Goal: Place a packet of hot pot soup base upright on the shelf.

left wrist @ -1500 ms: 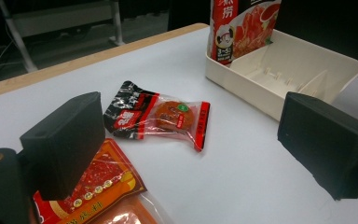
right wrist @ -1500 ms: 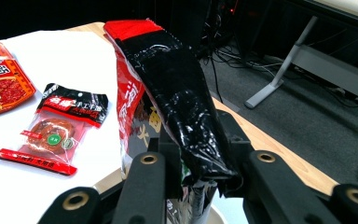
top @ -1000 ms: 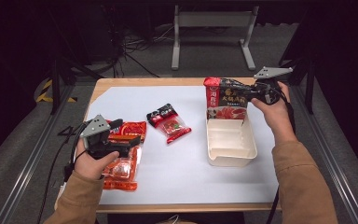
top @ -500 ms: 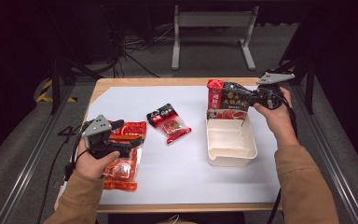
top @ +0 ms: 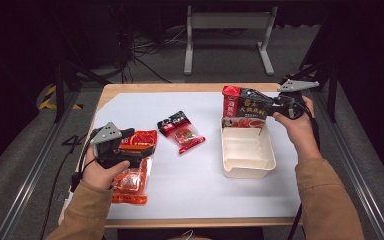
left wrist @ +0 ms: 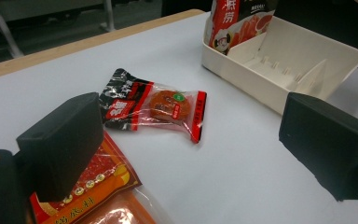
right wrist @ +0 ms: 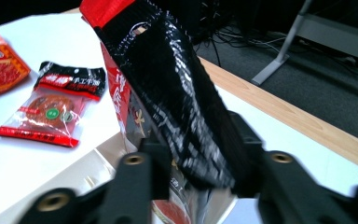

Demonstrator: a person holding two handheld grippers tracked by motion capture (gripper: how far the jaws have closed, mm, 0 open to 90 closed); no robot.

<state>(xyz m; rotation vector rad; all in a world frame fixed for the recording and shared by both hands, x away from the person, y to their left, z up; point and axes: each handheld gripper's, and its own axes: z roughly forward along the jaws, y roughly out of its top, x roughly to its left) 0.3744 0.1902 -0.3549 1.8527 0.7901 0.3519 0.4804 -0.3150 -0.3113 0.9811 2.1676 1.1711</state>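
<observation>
High view, change: the right hand-held gripper (top: 267,105) had tipped its black-and-red packet (top: 241,106) upright, lower edge now inside the cream tray (top: 247,159).
Right jaws: clamped on the packet's black edge.
Left hand-held gripper (top: 140,150): unmoved over the orange packet (top: 132,172), jaws wide apart.
Small packet (top: 181,131): flat on the surface (top: 200,185).
Hard to make out: packet's print, blurred in the right gripper view.

Chinese characters ran across the tall red-and-black foil sauce pouch (top: 243,106) at two o'clock, the small clear-and-black wrapped packet (left wrist: 154,103) at centre, and the flat orange-red seasoning packet (left wrist: 81,184) at eight o'clock, all too blurred to read.
</observation>
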